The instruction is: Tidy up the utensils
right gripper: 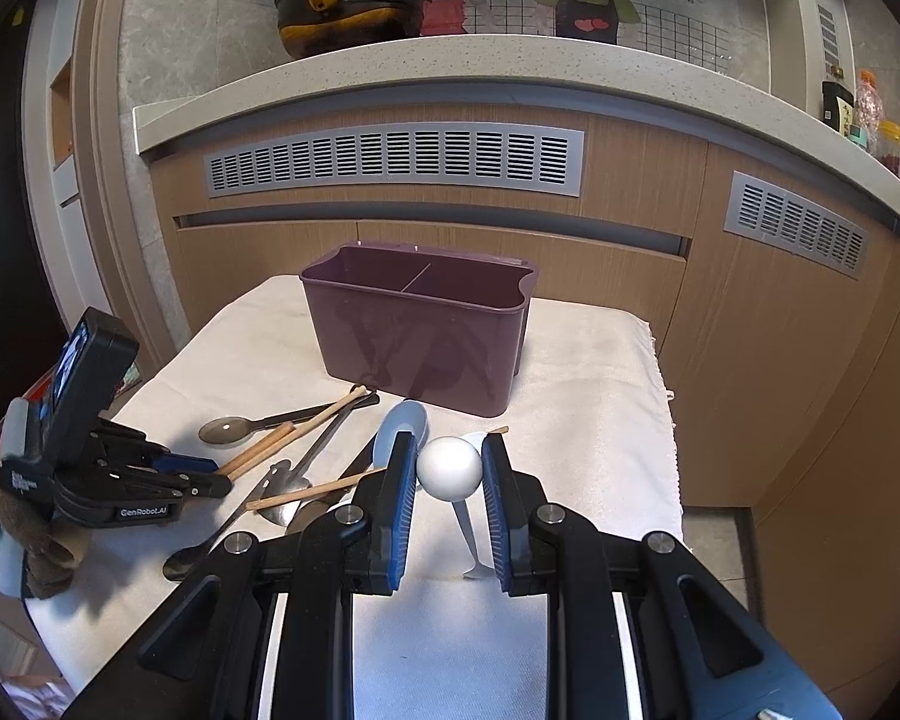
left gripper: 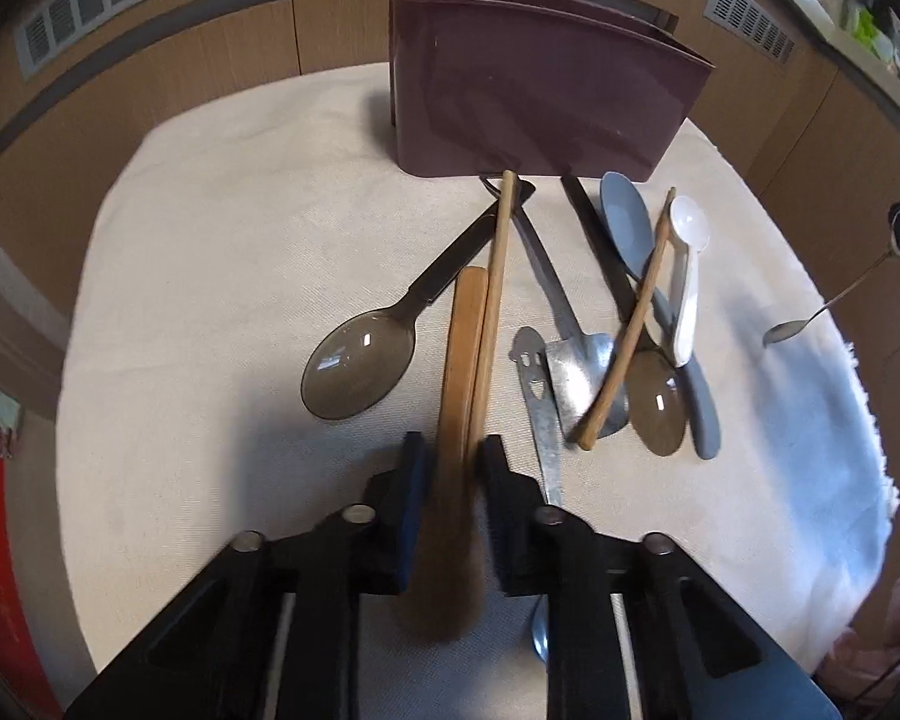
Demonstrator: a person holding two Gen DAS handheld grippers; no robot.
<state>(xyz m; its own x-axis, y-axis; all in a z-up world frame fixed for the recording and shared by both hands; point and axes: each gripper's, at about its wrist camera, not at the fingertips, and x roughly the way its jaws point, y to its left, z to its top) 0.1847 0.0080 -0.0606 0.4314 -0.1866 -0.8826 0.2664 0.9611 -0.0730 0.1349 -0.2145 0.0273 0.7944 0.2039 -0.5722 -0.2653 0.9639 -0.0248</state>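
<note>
Left wrist view: left gripper (left gripper: 450, 456) narrowed onto wooden spatula (left gripper: 465, 348) lying on white cloth (left gripper: 210, 240) before purple caddy (left gripper: 546, 102); right wrist view: right gripper (right gripper: 449, 468) clamping metal spoon (right gripper: 450, 468) above the cloth, caddy beyond.

Wooden spoon (left gripper: 459, 396): near end motion-blurred between the left gripper's (left gripper: 450, 468) fingers; bowl shape unreadable.
Metal spoon (right gripper: 450, 468): handle's grip point hidden behind the right gripper's (right gripper: 450, 471) fingers.
Purple caddy (left gripper: 540, 102): interior out of sight from the left wrist.
Flat metal utensil (left gripper: 543, 420): lower end hidden behind a finger.
Jars (right gripper: 888, 147) at the right edge: labels too small to read.
</note>
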